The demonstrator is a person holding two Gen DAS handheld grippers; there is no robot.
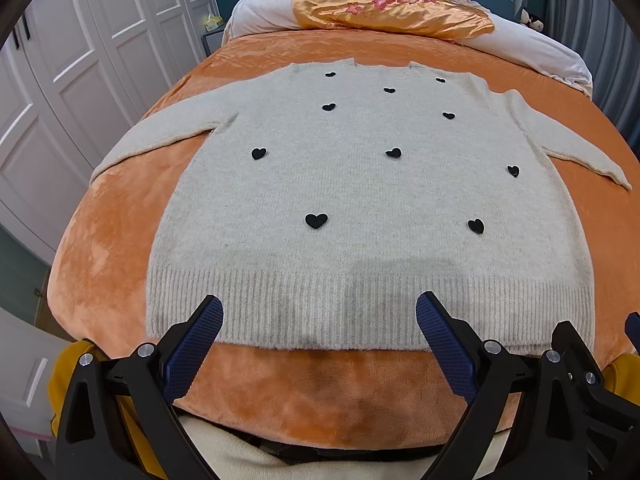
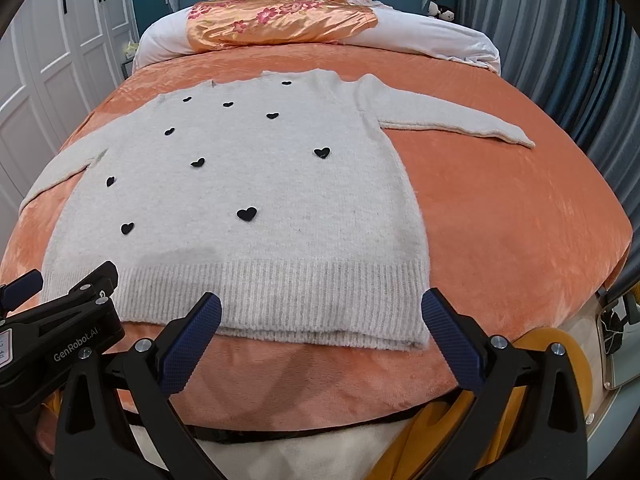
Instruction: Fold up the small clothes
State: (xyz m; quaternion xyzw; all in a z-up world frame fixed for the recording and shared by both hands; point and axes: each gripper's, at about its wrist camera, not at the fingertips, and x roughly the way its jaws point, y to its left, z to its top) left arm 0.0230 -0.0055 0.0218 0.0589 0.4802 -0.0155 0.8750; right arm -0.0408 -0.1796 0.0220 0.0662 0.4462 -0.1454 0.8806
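Hovering just short of the sweater's (image 1: 360, 184) ribbed hem, lying flat, sleeves out, on the orange blanket (image 1: 104, 216), left gripper (image 1: 320, 316) and right gripper (image 2: 322, 312) both spread wide, pinching nothing, risking catching plush blanket along with the hem and dragging everything askew.

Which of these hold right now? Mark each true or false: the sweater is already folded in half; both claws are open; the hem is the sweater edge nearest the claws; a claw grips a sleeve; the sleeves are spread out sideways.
1. The sweater is folded in half. False: it lies flat and spread on the orange blanket.
2. Both claws are open. True: left claw and right claw gape wide.
3. The ribbed hem is nearest the claws. True.
4. A claw grips a sleeve. False: neither holds anything.
5. The sleeves are spread sideways. True: right sleeve, left sleeve.
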